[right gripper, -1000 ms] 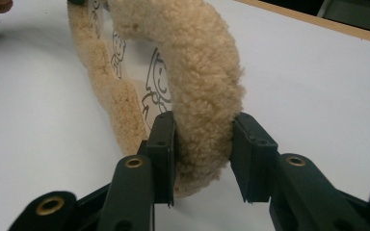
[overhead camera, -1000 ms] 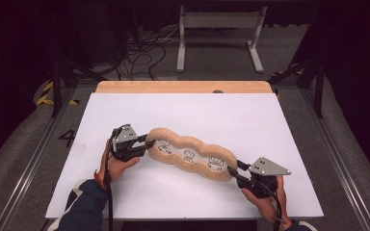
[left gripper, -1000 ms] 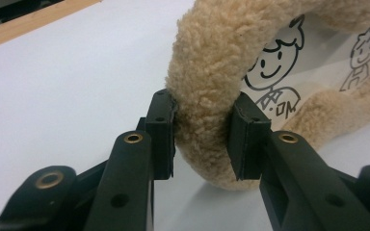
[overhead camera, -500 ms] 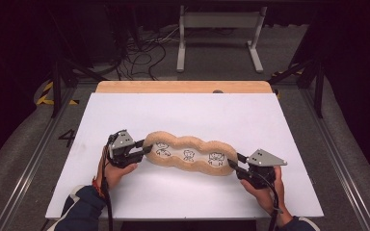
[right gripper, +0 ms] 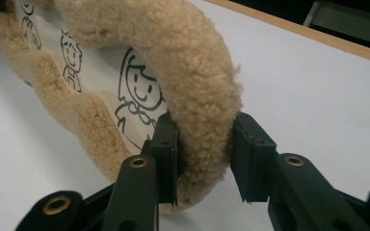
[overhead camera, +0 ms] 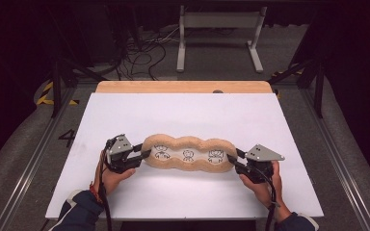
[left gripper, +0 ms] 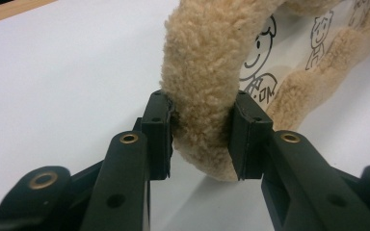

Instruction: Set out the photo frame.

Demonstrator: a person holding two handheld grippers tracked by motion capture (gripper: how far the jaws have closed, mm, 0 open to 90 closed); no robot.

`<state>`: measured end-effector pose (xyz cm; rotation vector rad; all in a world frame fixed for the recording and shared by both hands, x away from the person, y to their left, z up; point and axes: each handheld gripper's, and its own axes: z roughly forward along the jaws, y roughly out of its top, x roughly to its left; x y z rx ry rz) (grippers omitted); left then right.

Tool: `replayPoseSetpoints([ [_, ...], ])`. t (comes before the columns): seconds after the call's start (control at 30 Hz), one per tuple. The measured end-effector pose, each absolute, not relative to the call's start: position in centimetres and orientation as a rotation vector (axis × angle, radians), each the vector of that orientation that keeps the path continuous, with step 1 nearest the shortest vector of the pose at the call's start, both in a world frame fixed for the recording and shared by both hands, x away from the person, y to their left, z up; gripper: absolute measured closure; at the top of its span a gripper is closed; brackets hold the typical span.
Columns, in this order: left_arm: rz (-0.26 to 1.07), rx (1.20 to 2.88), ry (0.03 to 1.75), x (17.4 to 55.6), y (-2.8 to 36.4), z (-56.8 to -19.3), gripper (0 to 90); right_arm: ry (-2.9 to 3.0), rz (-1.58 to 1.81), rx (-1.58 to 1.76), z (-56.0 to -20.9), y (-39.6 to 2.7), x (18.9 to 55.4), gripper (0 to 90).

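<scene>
Where both tongs — left tongs (left gripper: 202,139), right tongs (right gripper: 204,154) — clench the fleecy cushion (overhead camera: 189,155), its rim ends are hidden.

Dark rm, grey floor (overhead camera: 24,159), cables (overhead camera: 144,50)

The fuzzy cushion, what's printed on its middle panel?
Black line-drawn cartoon children on white cushion fabric, clearest in the right gripper view.

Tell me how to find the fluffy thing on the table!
Look at the white table; near its front edge lies the fluffy tan cushion, long and bumpy. The left gripper and right gripper pinch its ends. Three cartoon kids are drawn on its pale middle.
</scene>
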<state>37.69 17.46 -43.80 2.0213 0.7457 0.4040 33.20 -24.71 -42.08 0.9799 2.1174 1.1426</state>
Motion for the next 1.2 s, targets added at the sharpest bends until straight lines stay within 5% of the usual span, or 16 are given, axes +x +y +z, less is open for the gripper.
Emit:
replayPoseSetpoints([
  [1.2, 0.433, 2.028, 0.731, 36.89, 17.37, -43.86, 63.5, 2.126, 1.129, 0.969, -42.08, -24.79, 33.82, 59.8],
])
